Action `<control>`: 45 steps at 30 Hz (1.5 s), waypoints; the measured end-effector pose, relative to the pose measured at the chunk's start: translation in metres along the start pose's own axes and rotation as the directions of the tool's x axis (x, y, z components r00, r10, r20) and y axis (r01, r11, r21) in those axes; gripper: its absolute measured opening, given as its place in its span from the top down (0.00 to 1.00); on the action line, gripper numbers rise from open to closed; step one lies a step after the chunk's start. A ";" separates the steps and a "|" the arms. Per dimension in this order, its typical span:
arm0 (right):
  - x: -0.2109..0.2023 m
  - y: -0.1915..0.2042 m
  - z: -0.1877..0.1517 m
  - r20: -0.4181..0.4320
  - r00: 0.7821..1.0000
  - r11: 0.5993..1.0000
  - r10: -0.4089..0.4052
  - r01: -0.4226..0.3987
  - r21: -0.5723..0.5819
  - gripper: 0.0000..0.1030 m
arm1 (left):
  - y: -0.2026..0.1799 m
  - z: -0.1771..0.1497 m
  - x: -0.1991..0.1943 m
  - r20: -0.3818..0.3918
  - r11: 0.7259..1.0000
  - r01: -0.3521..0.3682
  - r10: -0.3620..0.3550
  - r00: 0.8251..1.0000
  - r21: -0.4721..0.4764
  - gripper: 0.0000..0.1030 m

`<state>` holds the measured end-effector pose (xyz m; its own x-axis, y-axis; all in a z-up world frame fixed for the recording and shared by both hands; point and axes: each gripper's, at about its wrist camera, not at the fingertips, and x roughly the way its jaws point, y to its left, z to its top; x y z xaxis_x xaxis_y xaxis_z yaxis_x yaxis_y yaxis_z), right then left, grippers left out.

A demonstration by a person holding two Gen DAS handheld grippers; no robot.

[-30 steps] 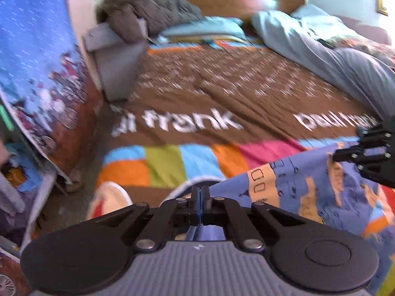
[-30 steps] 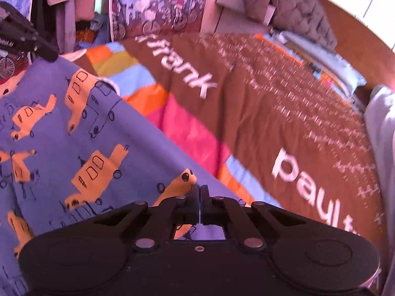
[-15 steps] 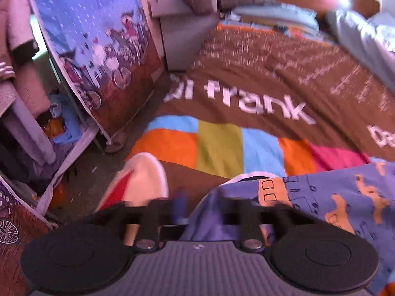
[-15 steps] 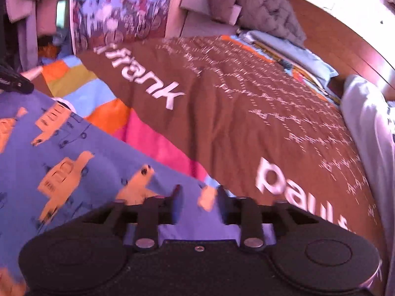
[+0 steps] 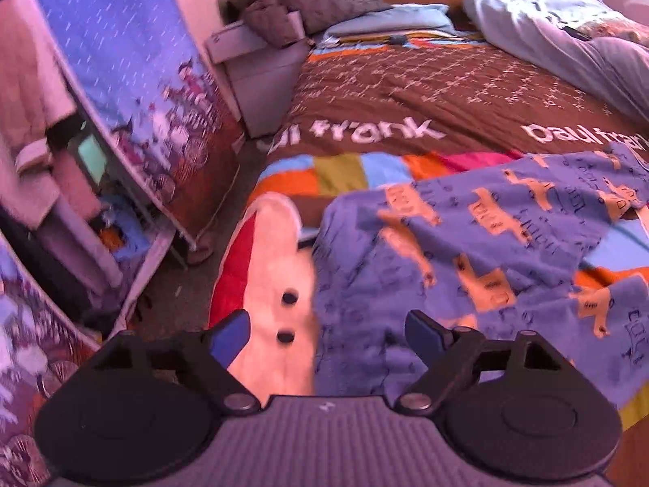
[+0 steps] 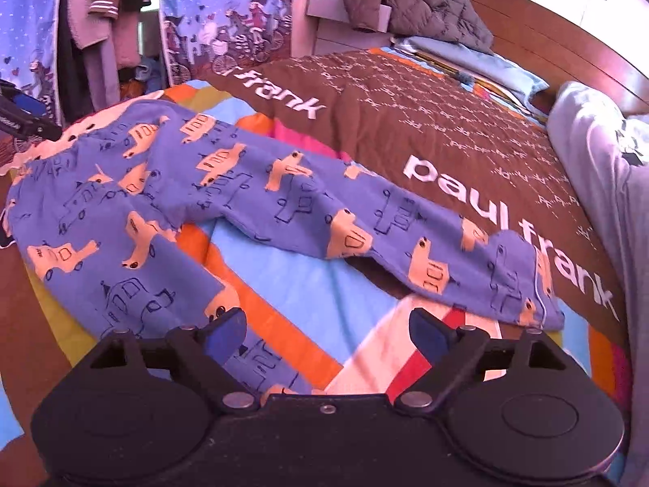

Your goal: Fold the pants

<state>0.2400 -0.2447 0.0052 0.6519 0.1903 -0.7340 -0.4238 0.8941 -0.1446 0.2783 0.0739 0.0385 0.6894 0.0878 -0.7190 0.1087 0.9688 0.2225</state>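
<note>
Purple pants with orange car prints (image 6: 227,186) lie spread on the bed, waist at the left, both legs running right and apart. In the left wrist view the pants (image 5: 466,251) fill the lower right. My left gripper (image 5: 328,335) is open and empty above the waist edge; it also shows in the right wrist view (image 6: 24,119) at the far left. My right gripper (image 6: 328,330) is open and empty above the near leg's end.
The bed has a brown and multicoloured "paul frank" cover (image 6: 405,121). A grey duvet (image 6: 600,170) lies at the right, pillows (image 6: 466,61) and a dark jacket (image 6: 417,4) at the headboard. A printed curtain (image 5: 134,81) and floor clutter lie left of the bed.
Both grippers have opened and let go of the pants, which have dropped flat onto the bed. Both grippers have pulled back from the cloth.
</note>
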 end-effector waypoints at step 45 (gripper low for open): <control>0.158 -0.040 0.126 -0.039 0.999 0.996 0.022 -0.026 -0.091 0.98 | -0.020 0.118 0.112 -0.018 0.932 0.133 -0.135 0.991 0.336 1.00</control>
<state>0.4390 -0.1990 -0.0216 0.6176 0.1941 -0.7622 -0.4957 0.8484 -0.1857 0.4377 0.0375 0.0317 0.6554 -0.0392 -0.7542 0.4337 0.8371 0.3334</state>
